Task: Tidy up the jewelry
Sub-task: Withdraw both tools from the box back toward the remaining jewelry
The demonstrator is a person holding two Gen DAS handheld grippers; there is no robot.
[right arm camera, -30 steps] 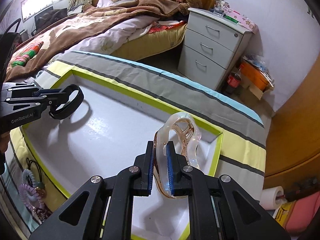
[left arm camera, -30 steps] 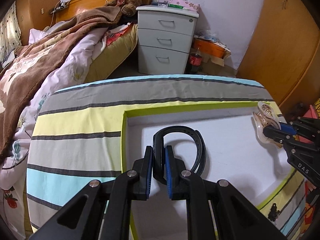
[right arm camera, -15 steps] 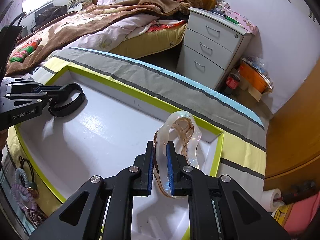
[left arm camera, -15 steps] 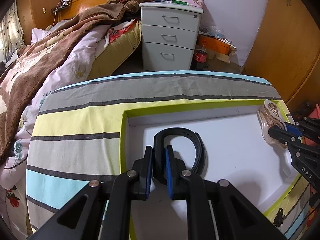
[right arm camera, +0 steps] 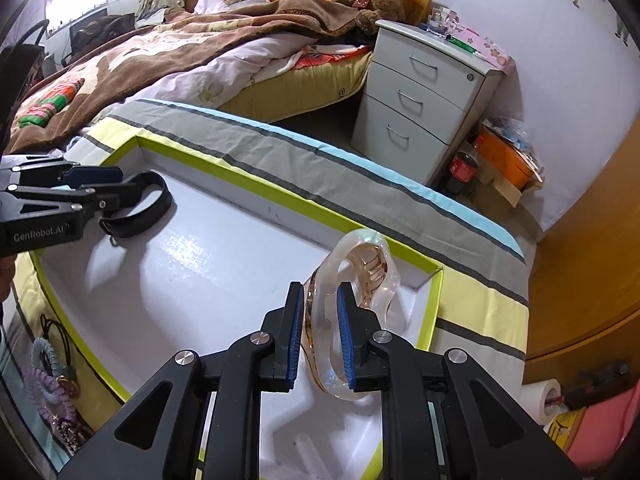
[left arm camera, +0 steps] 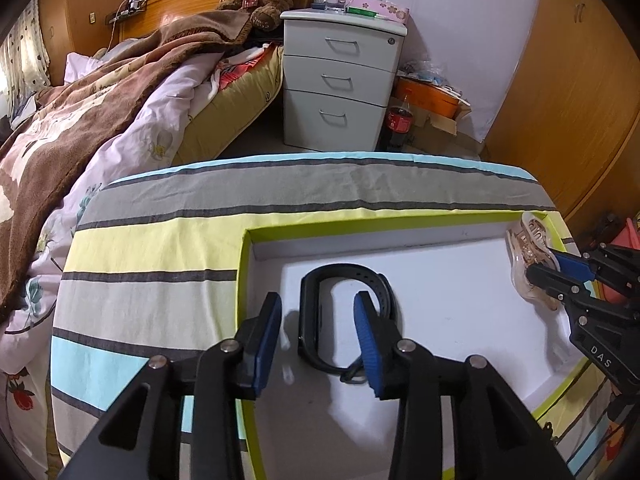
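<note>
A black wristband (left arm camera: 348,276) lies on the floor of a white tray with a lime-green rim (left arm camera: 242,280), near its far left corner. My left gripper (left arm camera: 317,300) straddles the band; its jaws are opening and the blue pads stand clear of it. From the right wrist view the same band (right arm camera: 156,200) rests just off the left gripper (right arm camera: 120,188). A clear amber hair claw (right arm camera: 372,248) stands on the tray floor at the far right corner. My right gripper (right arm camera: 320,292) has its jaws opening around the claw, with a thin gap at the left pad.
The tray (right arm camera: 248,184) sits on a striped cloth (left arm camera: 160,248) over a table. Several hair ties (right arm camera: 52,376) lie on the cloth beyond the tray's left rim. A bed (left arm camera: 100,112), a grey drawer unit (left arm camera: 340,80) and a cola bottle (left arm camera: 398,124) stand behind.
The left jaws have spread wide and let go of the wristband, which now lies free in the tray. The right jaws have widened slightly around the hair claw.
</note>
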